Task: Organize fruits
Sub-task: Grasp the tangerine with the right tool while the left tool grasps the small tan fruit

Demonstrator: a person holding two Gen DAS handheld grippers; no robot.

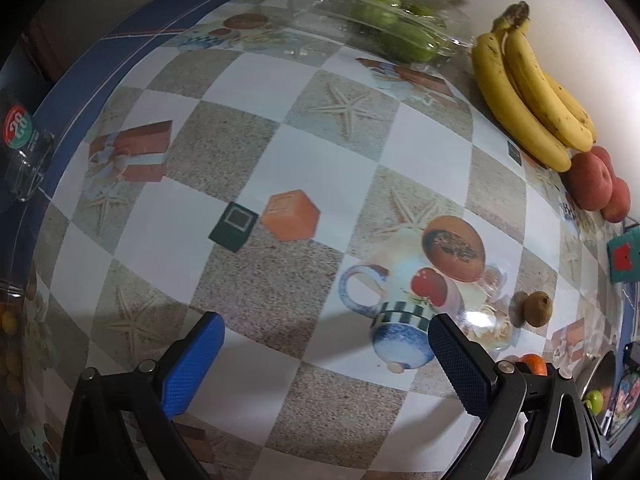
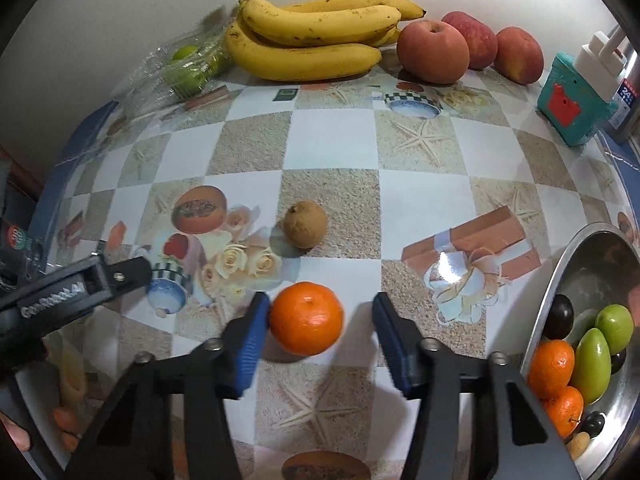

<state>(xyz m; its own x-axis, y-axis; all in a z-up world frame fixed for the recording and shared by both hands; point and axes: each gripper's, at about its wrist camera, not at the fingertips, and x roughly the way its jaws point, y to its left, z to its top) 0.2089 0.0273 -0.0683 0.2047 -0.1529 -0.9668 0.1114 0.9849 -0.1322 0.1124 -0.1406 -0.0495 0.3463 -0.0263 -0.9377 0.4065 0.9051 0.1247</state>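
Checkered table bears bananas, apples (three), orange.

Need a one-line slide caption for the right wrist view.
Right tool straddles an orange, one pad touching, beside a steel bowl.

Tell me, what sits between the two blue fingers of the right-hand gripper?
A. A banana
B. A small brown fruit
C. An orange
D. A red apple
C. In the right wrist view the orange lies on the table between the right gripper's blue fingers, against one and clear of the other, while the bananas, red apples and small brown fruit sit farther off.
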